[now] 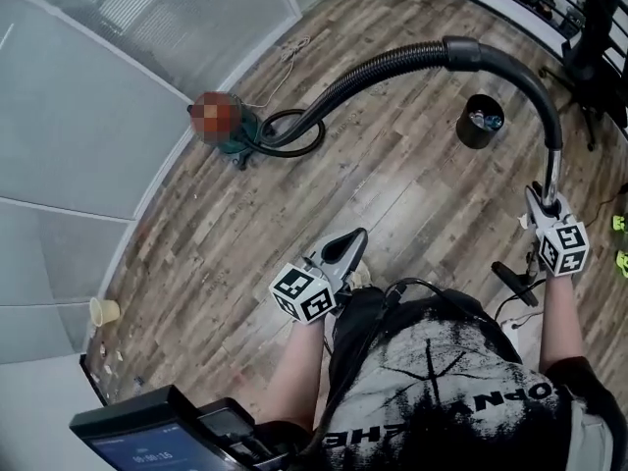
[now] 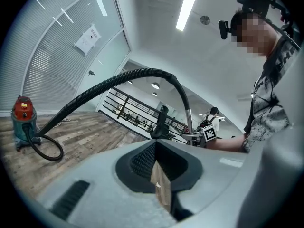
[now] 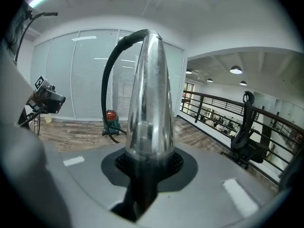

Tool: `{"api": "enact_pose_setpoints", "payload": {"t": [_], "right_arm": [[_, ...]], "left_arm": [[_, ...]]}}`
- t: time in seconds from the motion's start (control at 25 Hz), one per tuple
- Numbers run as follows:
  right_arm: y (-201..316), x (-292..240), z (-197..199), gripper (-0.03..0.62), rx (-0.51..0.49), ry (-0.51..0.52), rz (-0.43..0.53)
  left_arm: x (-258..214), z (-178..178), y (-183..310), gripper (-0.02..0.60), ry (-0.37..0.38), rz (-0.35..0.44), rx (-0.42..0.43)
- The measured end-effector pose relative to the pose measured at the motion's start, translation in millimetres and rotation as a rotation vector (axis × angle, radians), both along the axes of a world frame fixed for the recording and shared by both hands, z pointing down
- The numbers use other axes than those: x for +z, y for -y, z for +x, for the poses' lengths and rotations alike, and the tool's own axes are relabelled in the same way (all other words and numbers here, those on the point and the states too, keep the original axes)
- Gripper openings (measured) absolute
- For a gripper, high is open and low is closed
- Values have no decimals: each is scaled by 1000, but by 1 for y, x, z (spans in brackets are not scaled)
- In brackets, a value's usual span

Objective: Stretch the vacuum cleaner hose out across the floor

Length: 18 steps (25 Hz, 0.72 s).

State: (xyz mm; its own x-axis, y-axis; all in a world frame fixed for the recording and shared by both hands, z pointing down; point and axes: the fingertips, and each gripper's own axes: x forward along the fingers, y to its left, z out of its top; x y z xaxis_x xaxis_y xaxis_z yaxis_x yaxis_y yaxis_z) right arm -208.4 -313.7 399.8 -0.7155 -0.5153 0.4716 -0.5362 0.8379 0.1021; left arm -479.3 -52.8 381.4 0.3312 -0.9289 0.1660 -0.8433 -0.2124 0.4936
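1. Right gripper view puts the right gripper (image 3: 146,161) low on the shiny metal wand (image 3: 148,94). Its jaws pinch the tube and are held partly apart by it, and the tube rises straight up between them. The hold looks square to me, and it wants to be firm, because smooth metal can slip or twist under pull.
2. Off to the side, the left gripper (image 2: 159,177) is pressed together on nothing and hangs idle in front of the person's waist. It could usefully take the hose further along. Failing that, it should stay out of the hose's path.
3. From the top of the wand, the black ribbed hose (image 1: 392,64) arches through the air. It comes down to the vacuum cleaner (image 1: 240,137), which stands by the glass wall, well apart from the person.
4. Beside the cleaner the hose lies in a slack loop on the wooden floor (image 1: 392,194). I judge the stretch only partly done.
5. The sound way is to carry the wand straight away from the cleaner, low and steady, and lay the arch down as the loop opens. A sharp tug would probably roll or tip the cleaner instead.
6. A black bin (image 1: 480,121) stands near the arch, so the hose should be steered to one side of it.
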Motion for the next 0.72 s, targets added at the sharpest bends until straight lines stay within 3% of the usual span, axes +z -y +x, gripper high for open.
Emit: {"api": "enact_pose_setpoints", "payload": {"t": [0.24,0.4,0.72], "right_arm": [[8,-6,113,83,43,-29,25],[1,-10,195,83,168,-48,4],[-33,-21,298,83,489,-22,-29]], "left_arm": [[0,110,24,0,-9,24,52],[-1,174,49,0,-25,21,188],[-11,229,111,0,-47,40,499]]}}
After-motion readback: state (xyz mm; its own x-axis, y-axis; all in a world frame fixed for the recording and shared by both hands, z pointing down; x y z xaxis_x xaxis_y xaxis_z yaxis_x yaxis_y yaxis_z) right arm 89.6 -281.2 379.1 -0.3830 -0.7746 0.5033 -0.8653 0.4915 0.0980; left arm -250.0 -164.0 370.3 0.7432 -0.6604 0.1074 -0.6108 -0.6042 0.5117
